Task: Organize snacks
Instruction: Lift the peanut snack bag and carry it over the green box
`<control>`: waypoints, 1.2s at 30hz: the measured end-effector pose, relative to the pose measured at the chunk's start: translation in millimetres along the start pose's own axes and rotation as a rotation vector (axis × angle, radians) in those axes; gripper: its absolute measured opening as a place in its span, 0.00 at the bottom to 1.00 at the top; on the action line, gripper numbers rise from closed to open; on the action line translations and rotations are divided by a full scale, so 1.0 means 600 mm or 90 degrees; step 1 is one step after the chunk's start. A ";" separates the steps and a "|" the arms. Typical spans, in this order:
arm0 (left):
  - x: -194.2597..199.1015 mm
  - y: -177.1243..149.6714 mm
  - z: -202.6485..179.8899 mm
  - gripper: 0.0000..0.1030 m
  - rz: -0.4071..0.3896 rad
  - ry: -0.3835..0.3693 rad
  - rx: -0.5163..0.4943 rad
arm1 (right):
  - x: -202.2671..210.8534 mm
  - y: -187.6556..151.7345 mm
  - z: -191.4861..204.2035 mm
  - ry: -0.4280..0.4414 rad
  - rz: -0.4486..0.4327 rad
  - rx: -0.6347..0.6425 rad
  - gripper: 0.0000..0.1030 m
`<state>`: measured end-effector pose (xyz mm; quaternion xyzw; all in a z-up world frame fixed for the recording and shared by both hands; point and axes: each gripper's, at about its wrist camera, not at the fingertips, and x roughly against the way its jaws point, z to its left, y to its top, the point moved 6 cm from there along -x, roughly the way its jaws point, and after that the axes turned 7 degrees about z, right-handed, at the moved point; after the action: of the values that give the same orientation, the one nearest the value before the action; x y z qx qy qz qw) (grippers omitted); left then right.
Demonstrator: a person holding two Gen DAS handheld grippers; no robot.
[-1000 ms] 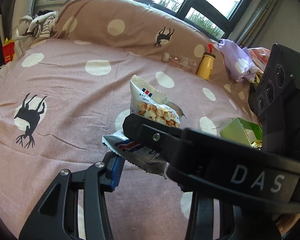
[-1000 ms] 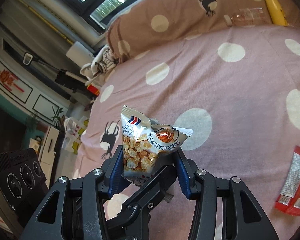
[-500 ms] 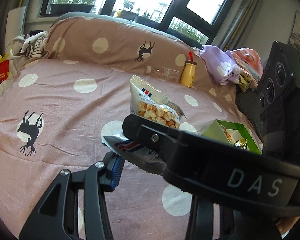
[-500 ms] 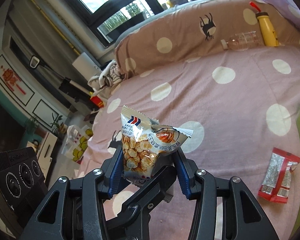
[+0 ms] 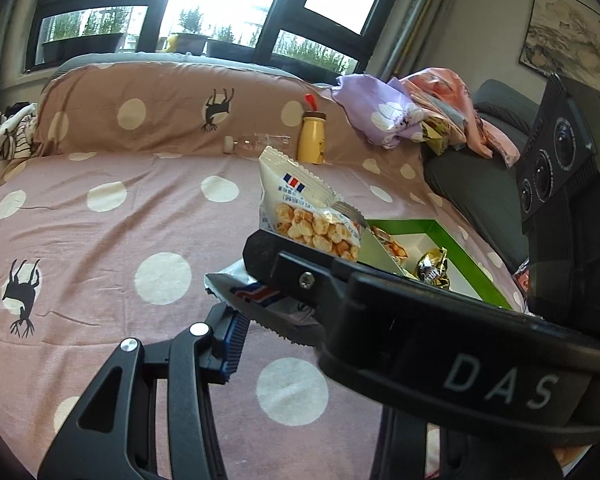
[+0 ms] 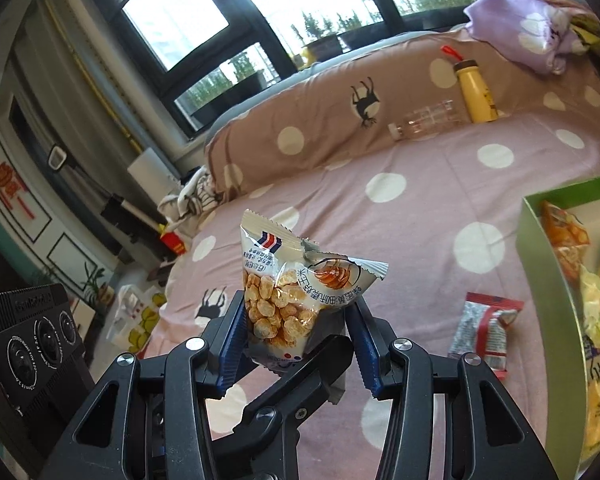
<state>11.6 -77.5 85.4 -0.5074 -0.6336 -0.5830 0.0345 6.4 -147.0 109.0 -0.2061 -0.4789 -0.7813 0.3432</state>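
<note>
A white snack bag of puffed corn (image 6: 296,296) is held up above the pink polka-dot bedspread. My right gripper (image 6: 300,328) stands around it, blue pads on either side. My left gripper (image 5: 276,312) comes in from below and is shut on the bag's lower edge (image 5: 268,300); the right gripper crosses in front and hides its right finger. The bag also shows in the left wrist view (image 5: 308,216). A green box (image 6: 540,264) holding several snacks is at the right; it also shows in the left wrist view (image 5: 456,252). A red and silver packet (image 6: 484,328) lies on the bed beside the box.
A yellow bottle (image 6: 474,92) and a clear plastic bottle (image 6: 424,118) lie against the brown polka-dot pillow (image 6: 340,120) at the back. Purple and pink clothes (image 5: 400,112) are piled at the back right. A dark cushion (image 5: 480,200) lies past the box.
Both grippers have risen and swung right with the bag between them. The green box and the red packet have come further into view.
</note>
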 end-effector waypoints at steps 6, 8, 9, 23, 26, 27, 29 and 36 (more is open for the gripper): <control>-0.007 -0.001 -0.018 0.41 0.000 -0.003 -0.003 | 0.013 -0.001 -0.011 -0.005 -0.002 0.005 0.50; -0.008 -0.002 -0.020 0.41 0.002 -0.005 0.000 | 0.016 -0.002 -0.012 -0.008 -0.001 0.008 0.50; -0.008 -0.002 -0.022 0.41 0.002 -0.006 0.000 | 0.017 -0.002 -0.013 -0.009 -0.001 0.008 0.50; -0.004 0.008 -0.072 0.41 -0.016 -0.034 -0.019 | 0.068 0.007 -0.042 -0.028 -0.031 0.003 0.50; -0.005 0.012 -0.089 0.41 -0.018 -0.043 -0.030 | 0.084 0.009 -0.050 -0.035 -0.040 0.000 0.50; -0.006 0.013 -0.094 0.41 -0.018 -0.047 -0.034 | 0.090 0.011 -0.054 -0.039 -0.044 -0.002 0.50; -0.011 0.015 -0.107 0.41 -0.015 -0.052 -0.041 | 0.098 0.012 -0.062 -0.044 -0.048 -0.006 0.50; -0.043 0.024 -0.158 0.41 0.006 -0.082 -0.073 | 0.129 0.020 -0.111 -0.072 -0.065 -0.035 0.50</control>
<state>-18.1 -168.9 109.4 -0.5479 -0.5976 -0.5845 -0.0322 -37.1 -236.3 136.0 -0.2345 -0.4860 -0.7975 0.2697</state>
